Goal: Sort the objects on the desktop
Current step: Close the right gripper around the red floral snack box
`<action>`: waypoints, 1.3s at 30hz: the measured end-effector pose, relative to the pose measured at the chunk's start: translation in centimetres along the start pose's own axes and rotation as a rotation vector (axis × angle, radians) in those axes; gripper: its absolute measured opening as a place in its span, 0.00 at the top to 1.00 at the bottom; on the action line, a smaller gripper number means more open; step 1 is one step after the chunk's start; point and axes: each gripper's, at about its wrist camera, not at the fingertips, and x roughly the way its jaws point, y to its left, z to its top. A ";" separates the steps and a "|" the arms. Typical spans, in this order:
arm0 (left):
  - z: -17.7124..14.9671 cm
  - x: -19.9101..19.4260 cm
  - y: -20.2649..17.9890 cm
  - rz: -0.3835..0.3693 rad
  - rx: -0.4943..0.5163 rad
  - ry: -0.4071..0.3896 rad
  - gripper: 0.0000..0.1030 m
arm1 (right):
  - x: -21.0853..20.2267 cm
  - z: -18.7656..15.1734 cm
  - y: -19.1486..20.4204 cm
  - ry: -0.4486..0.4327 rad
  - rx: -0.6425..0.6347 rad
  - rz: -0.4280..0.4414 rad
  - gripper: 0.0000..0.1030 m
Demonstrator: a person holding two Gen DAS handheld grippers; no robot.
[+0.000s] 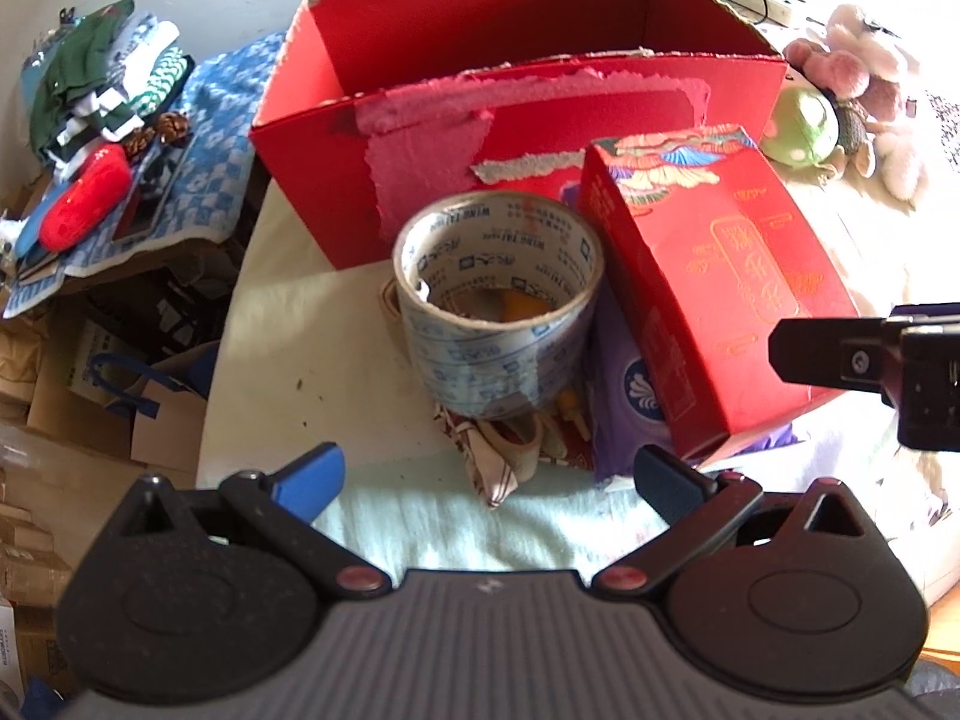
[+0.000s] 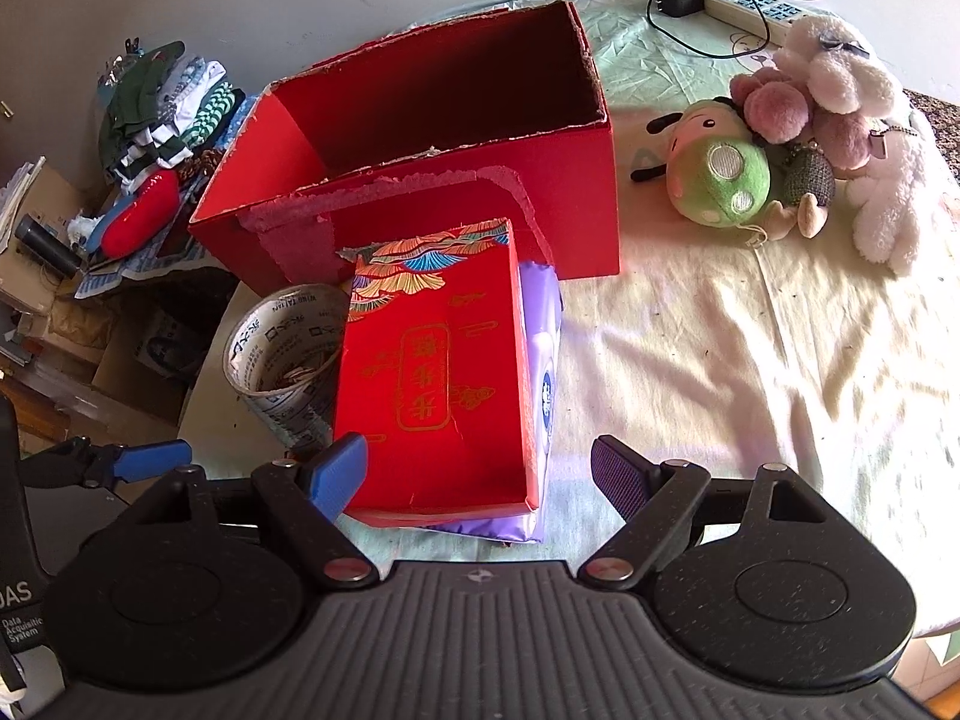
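Note:
A roll of clear printed tape (image 1: pixel 498 300) (image 2: pixel 288 354) stands on the table in front of a big open red carton (image 1: pixel 516 96) (image 2: pixel 420 138), resting on small wrappers (image 1: pixel 510 450). To its right a red gift box (image 1: pixel 708 288) (image 2: pixel 438 372) lies tilted on a purple tissue pack (image 1: pixel 624 396) (image 2: pixel 543 372). My left gripper (image 1: pixel 489 474) is open, just short of the tape roll. My right gripper (image 2: pixel 480 468) is open, its fingers either side of the gift box's near end without closing on it. The carton's inside looks empty as far as it shows.
Plush toys (image 2: pixel 798 132) (image 1: pixel 840 90) lie at the right on the pale tablecloth (image 2: pixel 750 360). A power strip (image 2: pixel 762 0) and charger sit at the back. Left of the table are piled clothes (image 1: pixel 108 78), a red case (image 1: pixel 84 198) and cardboard boxes (image 1: pixel 90 408).

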 end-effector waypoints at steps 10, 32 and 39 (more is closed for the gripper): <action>0.1 -0.5 0.8 -0.069 0.025 -0.036 0.01 | 0.4 -0.2 0.0 -0.005 0.054 -0.004 0.18; 2.4 -0.3 -3.2 -0.380 0.131 -0.092 0.04 | 5.1 2.4 -6.3 0.109 0.249 0.302 0.16; 2.8 0.1 -6.2 -0.376 0.215 -0.106 0.16 | 3.7 1.7 -7.4 0.128 0.203 0.366 0.25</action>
